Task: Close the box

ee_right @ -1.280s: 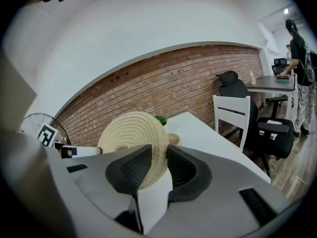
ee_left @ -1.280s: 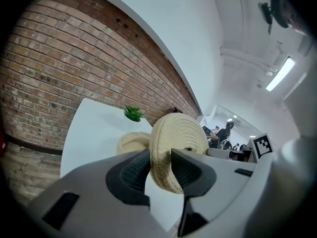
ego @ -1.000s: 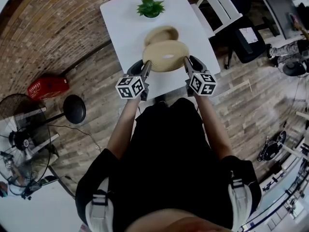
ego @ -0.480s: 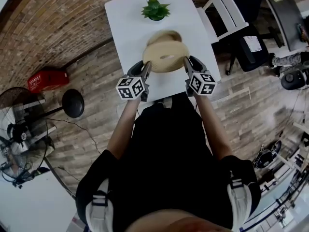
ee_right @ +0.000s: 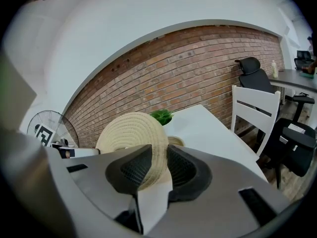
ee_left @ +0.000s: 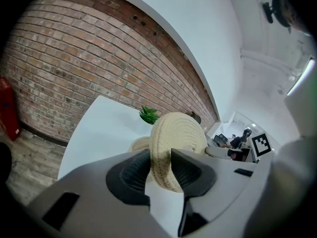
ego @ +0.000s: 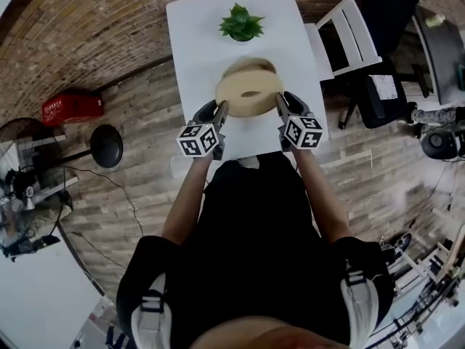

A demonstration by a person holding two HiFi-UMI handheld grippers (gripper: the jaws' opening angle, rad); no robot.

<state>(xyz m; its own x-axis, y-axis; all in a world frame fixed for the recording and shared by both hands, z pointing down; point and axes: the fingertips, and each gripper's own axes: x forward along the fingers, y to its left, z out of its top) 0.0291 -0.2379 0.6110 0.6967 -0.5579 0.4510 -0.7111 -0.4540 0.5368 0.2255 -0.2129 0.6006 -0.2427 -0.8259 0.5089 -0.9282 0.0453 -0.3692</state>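
As the gripper views show, the lid (ego: 249,93) is clamped at both edges.
Left gripper (ee_left: 159,168) and right gripper (ee_right: 154,172) grip it level, apparently above the box (ego: 249,65).

Lid (ego: 249,93): carried forward toward the box (ego: 251,65), which is now mostly overlapped by it.
Box: less of it is seen; only its far rim is left showing beyond the lid.
Left gripper (ego: 221,110), right gripper (ego: 280,103): brought forward together with the lid clamped between them.
Table (ego: 196,35): shifted rightward in the head view.
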